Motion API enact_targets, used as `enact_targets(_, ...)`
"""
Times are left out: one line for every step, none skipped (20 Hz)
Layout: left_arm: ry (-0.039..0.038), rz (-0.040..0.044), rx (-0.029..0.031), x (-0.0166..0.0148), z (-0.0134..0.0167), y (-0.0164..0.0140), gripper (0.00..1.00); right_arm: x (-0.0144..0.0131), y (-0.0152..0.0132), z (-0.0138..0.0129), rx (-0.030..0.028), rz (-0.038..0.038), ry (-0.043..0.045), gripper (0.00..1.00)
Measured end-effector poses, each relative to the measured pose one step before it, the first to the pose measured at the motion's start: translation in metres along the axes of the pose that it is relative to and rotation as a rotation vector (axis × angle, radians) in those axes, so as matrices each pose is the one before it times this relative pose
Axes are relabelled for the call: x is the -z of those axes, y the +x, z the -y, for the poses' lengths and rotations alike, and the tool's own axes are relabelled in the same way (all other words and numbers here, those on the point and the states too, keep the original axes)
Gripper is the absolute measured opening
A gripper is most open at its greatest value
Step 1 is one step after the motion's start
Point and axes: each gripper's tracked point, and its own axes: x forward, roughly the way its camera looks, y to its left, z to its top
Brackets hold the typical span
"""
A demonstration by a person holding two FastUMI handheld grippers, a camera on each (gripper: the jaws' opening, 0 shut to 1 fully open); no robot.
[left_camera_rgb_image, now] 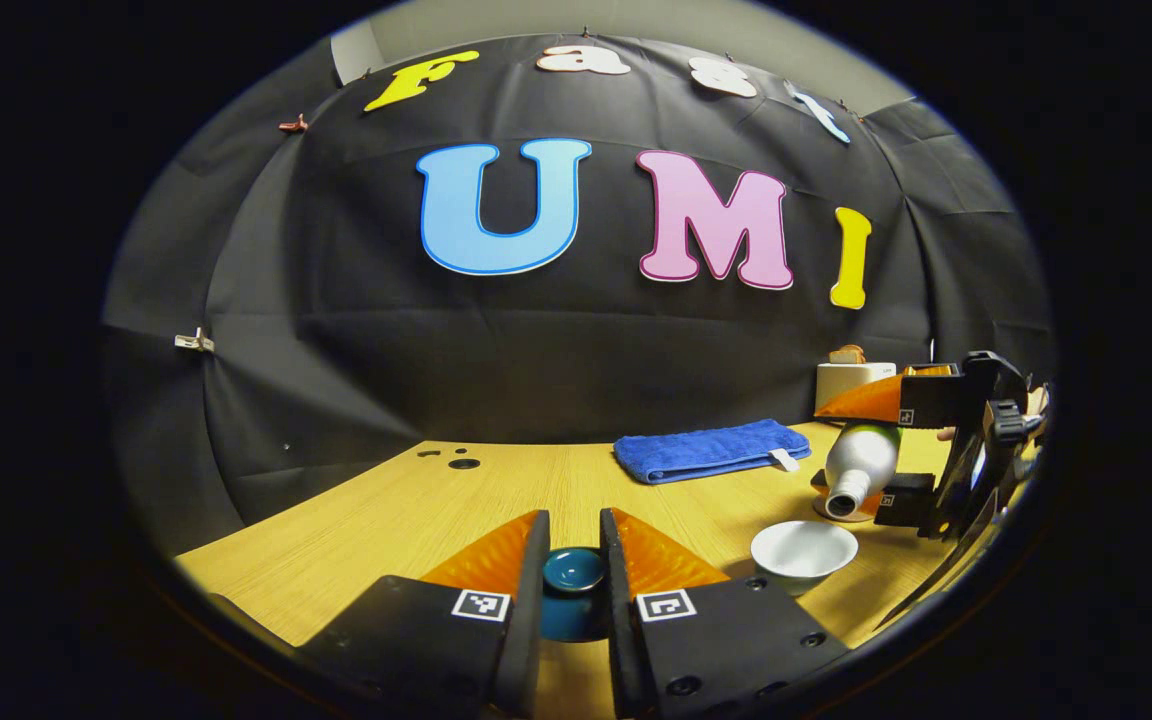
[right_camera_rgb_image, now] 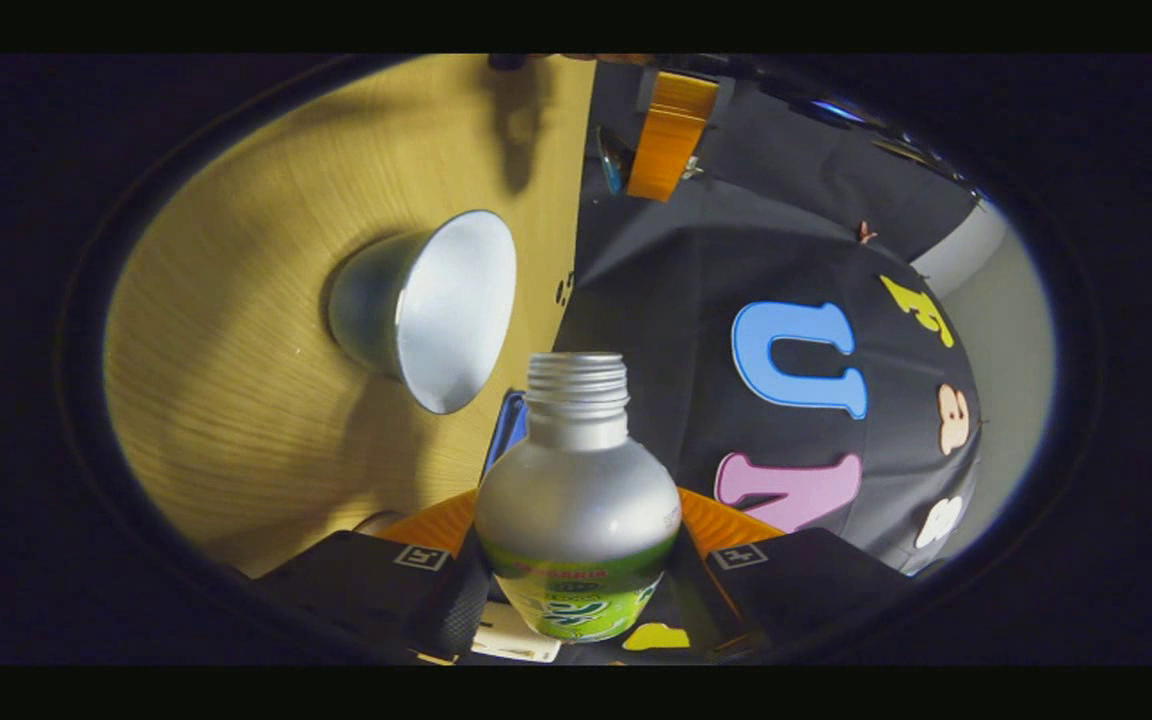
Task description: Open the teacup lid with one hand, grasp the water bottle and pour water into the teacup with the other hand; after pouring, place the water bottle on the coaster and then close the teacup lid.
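Two grippers are at work over a wooden table (left_camera_rgb_image: 356, 540). In the left gripper view, the left gripper (left_camera_rgb_image: 576, 560) has its fingers drawn close together on either side of a dark blue lid (left_camera_rgb_image: 574, 572), which sits between the pads with its knob up; both fingers appear to press on it, just above the tabletop. To the right of it the white cup (left_camera_rgb_image: 803, 553) stands open on the table, apart from the lid. Behind the cup, the right gripper (left_camera_rgb_image: 921, 440) holds the silver bottle (left_camera_rgb_image: 858, 465) tilted well over, its uncapped mouth pointing down toward the cup and hanging just above and behind the rim. Whether water is running I cannot tell. A folded blue towel (left_camera_rgb_image: 708, 449) lies farther back on the table, and a white box (left_camera_rgb_image: 851, 378) stands behind the right gripper near the wall.

In the right gripper view, the scene is turned on its side. The right gripper (right_camera_rgb_image: 578, 560) has its fingers closed against the two sides of the bottle (right_camera_rgb_image: 576, 510), gripping its body at the green label, with the threaded neck pointing away from the camera. The cup (right_camera_rgb_image: 441, 305) shows its white inside beyond the bottle's mouth, resting on the table (right_camera_rgb_image: 236, 400). One finger of the left gripper (right_camera_rgb_image: 671, 135) shows at the top edge.
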Motion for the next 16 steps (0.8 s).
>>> enact_targets(0.0,0.00003,0.00004,0.00051,-0.00027,0.00012,0.32,0.00041,0.00052,-0.0013,-0.00193,0.00549,-0.01304,0.79)
enact_targets(0.00003,0.00018,-0.00018,-0.00037,0.00005,-0.0002,0.32,0.00031,0.0024,0.00006,0.00196,0.00107,-0.00944,0.79)
enact_targets(0.00002,0.00004,-0.0001,0.0003,0.00012,-0.00023,0.32,0.0021,0.00057,0.00195,0.00519,0.00033,-0.01195,0.79)
enact_targets(0.00004,-0.00011,0.0,-0.00016,0.00012,0.00045,0.32,0.00051,0.00029,0.00229,0.00754,-0.00065,-0.01099,0.79)
enact_targets(0.00007,0.00013,0.0,0.00068,-0.00012,0.00019,0.32,0.00051,-0.00038,0.001,0.00543,0.00096,-0.00497,0.79)
enact_targets(0.00035,-0.00036,0.00008,-0.0005,0.0002,-0.00008,0.32,0.0023,0.00086,0.00097,0.00685,-0.00275,-0.0078,0.78)
enact_targets(-0.00013,0.00013,-0.00003,0.00027,-0.00018,-0.0003,0.32,0.00257,-0.00067,0.0018,0.00802,-0.00457,-0.0099,0.79)
enact_targets(0.00014,0.00002,0.00017,-0.00016,-0.00006,0.00017,0.32,0.00171,-0.00009,0.00188,0.00504,-0.00374,-0.00549,0.79)
enact_targets(0.00012,0.00012,-0.00019,0.00055,-0.00013,-0.00028,0.32,0.00218,-0.00022,0.0003,0.00045,-0.00107,-0.0056,0.79)
enact_targets(0.00012,-0.00027,0.00013,-0.00054,0.00009,-0.00006,0.32,0.00083,0.00077,0.00055,0.00537,-0.00276,-0.00913,0.79)
enact_targets(0.00002,-0.00003,0.00112,0.00007,0.00027,-0.00057,0.32,0.00182,-0.00047,0.00126,0.00508,-0.00064,-0.01222,0.79)
enact_targets(-0.00006,0.00003,0.00153,-0.00013,0.00027,0.00026,0.32,-0.00027,0.00003,0.0029,0.00618,0.00192,-0.01487,0.76)
enact_targets(-0.00013,-0.00009,0.00028,0.00047,-0.00013,0.00014,0.32,-0.00009,-0.00056,0.00024,0.003,0.00834,-0.01482,0.79)
enact_targets(0.00016,-0.00004,0.00015,-0.00032,0.0002,0.00014,0.32,-0.0009,0.00188,-0.0005,0.00228,0.00568,-0.01456,0.76)
enact_targets(0.00002,0.00004,0.00004,0.00022,0.00001,-0.00027,0.32,0.00196,-0.00104,-0.00134,-0.00052,-0.00268,-0.01088,0.79)
enact_targets(0.00008,-0.00024,0.00031,-0.00033,0.00003,-0.00027,0.32,0.00014,-0.00076,-0.00079,0.00098,-0.00092,-0.0075,0.79)
